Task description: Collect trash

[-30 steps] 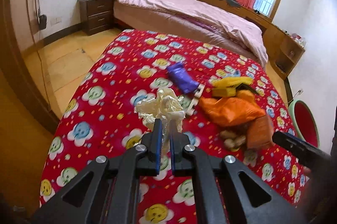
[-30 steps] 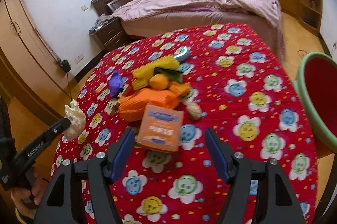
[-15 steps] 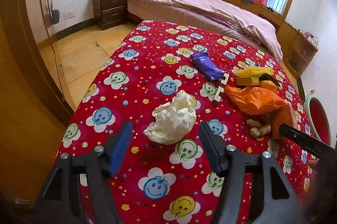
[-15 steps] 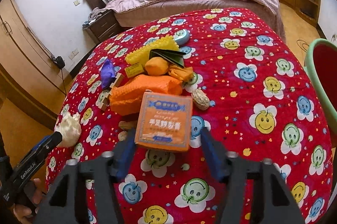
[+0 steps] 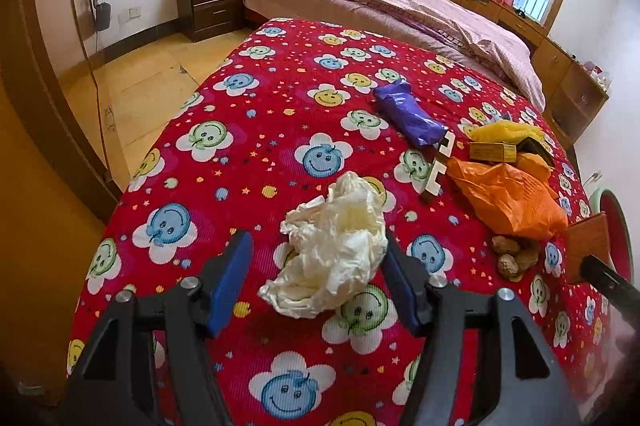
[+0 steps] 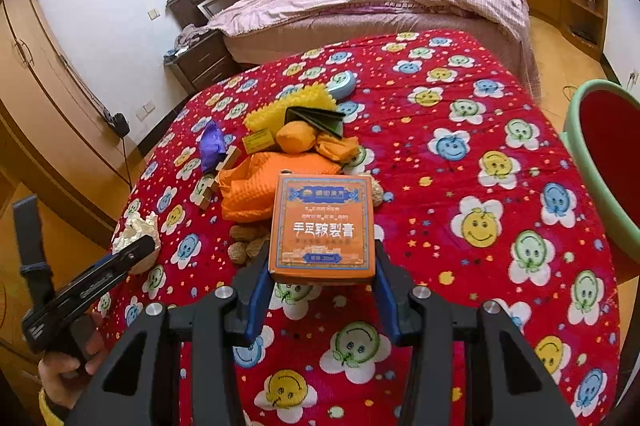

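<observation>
red smiley cloth (image 5: 248, 154); left tool (image 5: 316, 286) closing round crumpled wrapper (image 5: 336, 258); right tool (image 6: 322, 290) grips orange box (image 6: 322, 222)

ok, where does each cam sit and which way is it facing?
Left wrist: on the left tool, angled down at the crumpled white bag between its closing fingers; right tool's tip at right edge.
Right wrist: on the right tool, angled down at the gripped orange box; left tool and hand lower left.
Shared: red quilt, orange bag.

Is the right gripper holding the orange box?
Yes, the right gripper has its fingers pressed on both sides of the orange box.
</observation>
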